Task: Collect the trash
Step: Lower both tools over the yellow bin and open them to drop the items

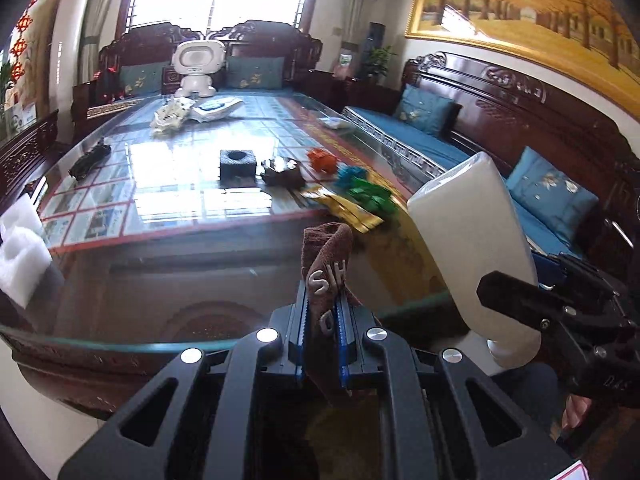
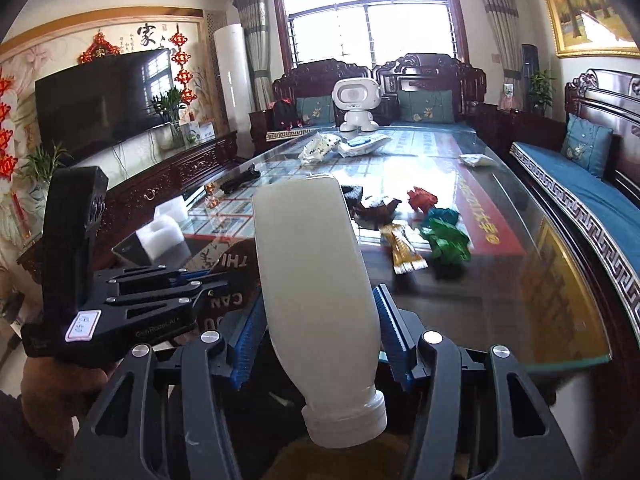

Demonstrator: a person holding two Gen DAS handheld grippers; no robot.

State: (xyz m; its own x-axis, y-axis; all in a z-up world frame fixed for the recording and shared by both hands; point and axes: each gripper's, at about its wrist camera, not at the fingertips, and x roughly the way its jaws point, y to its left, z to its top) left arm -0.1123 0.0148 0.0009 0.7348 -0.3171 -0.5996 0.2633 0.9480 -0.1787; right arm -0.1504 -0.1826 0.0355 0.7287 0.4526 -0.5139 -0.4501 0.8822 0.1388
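My left gripper (image 1: 323, 312) is shut on the brown fabric bag (image 1: 326, 264), holding its rim with lettering just before the table's near edge. My right gripper (image 2: 318, 320) is shut on a white plastic bottle (image 2: 316, 276), held upside down with its cap toward the camera; the bottle also shows in the left wrist view (image 1: 476, 248). On the glass table (image 2: 500, 304) lie crumpled wrappers: red (image 2: 420, 198), teal (image 2: 442, 215), green (image 2: 446, 240), a gold sachet (image 2: 404, 256) and a dark wrapper (image 2: 376, 206).
White foam blocks (image 1: 20, 256) sit at the table's left edge. A black box (image 1: 237, 164), a black object (image 1: 90, 158), white packets (image 1: 176, 114) and a white robot toy (image 1: 196, 66) stand farther back. Wooden sofas with blue cushions (image 1: 552, 188) flank the table.
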